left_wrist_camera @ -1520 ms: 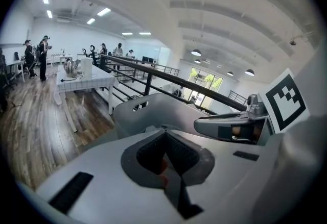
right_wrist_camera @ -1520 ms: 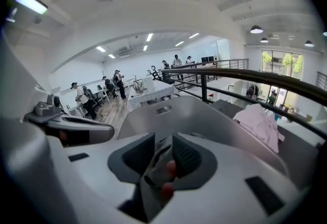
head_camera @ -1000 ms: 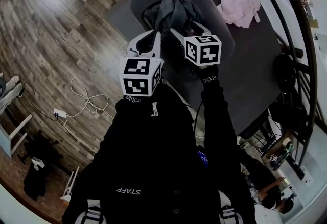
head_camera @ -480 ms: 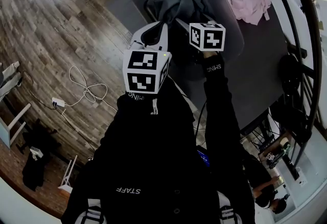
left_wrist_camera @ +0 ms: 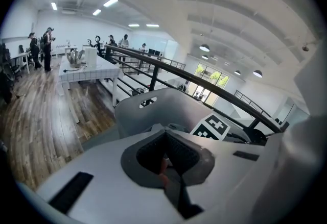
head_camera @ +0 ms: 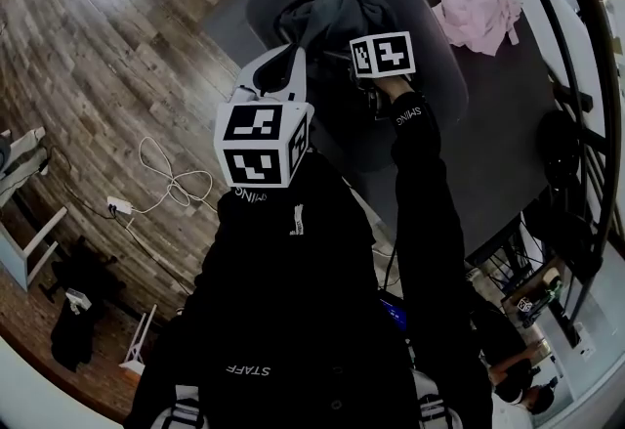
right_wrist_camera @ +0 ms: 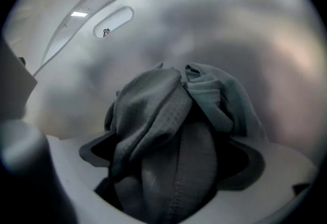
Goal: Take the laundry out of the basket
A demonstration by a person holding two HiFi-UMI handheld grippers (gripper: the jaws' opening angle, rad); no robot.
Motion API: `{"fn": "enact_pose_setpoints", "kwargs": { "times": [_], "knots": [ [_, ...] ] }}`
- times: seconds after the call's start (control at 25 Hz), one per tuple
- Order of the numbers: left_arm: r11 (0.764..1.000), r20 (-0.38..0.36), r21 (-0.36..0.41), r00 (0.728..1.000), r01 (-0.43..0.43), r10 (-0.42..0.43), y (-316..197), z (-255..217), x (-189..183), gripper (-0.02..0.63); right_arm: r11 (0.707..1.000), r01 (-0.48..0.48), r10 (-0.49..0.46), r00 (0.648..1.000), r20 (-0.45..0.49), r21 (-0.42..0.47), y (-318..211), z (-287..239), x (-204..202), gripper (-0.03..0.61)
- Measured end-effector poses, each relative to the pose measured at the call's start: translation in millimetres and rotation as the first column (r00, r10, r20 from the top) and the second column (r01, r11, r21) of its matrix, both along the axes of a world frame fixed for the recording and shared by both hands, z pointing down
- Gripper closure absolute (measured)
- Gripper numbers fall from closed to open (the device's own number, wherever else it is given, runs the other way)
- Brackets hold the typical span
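While my right tool (right_wrist_camera: 171, 160) reaches down into the basket (head_camera: 441, 65) on the counter (head_camera: 503, 129), its jaws have just been spreading wide around the gray garment (right_wrist_camera: 166, 110) bunched inside, and my left tool (left_wrist_camera: 166, 157) hovers beside, pressed together.

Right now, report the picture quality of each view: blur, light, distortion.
Head view: sharp, but a strong fisheye bends the railing, and the dark jacket swallows detail. Left gripper view: the room is crisp, the ceiling lamps glare mildly, and straight lines curve toward the edges. Right gripper view: dim, with the basket wall soft and smeared, the grey garment in focus, and black corners.
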State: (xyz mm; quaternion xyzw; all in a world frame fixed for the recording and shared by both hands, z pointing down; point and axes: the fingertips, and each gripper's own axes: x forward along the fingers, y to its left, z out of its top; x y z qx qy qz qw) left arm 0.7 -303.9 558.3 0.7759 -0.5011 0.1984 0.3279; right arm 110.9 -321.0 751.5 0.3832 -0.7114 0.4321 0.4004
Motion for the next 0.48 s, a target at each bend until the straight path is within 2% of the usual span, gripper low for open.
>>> {"fn": "enact_pose_setpoints", "kwargs": {
  "times": [0.16,0.4,0.48],
  "knots": [
    [1.0,-0.005,0.005,1.0,-0.001,0.001,0.3,1.6,-2.3,0.612,0.999,-0.008,0.006,0.999,-0.036,-0.048,-1.4,24.3,-3.2,-0.002],
    [1.0,-0.02,0.01,1.0,-0.011,0.011,5.6,-0.1,-2.0,0.612,0.998,0.051,-0.059,0.978,-0.201,-0.045,5.9,48.0,-6.1,-0.002],
    [1.0,-0.026,0.014,1.0,-0.012,0.012,6.9,0.1,-2.0,0.612,0.997,0.069,-0.073,0.972,-0.223,-0.024,1.1,50.8,-5.9,-0.002]
  ]
}}
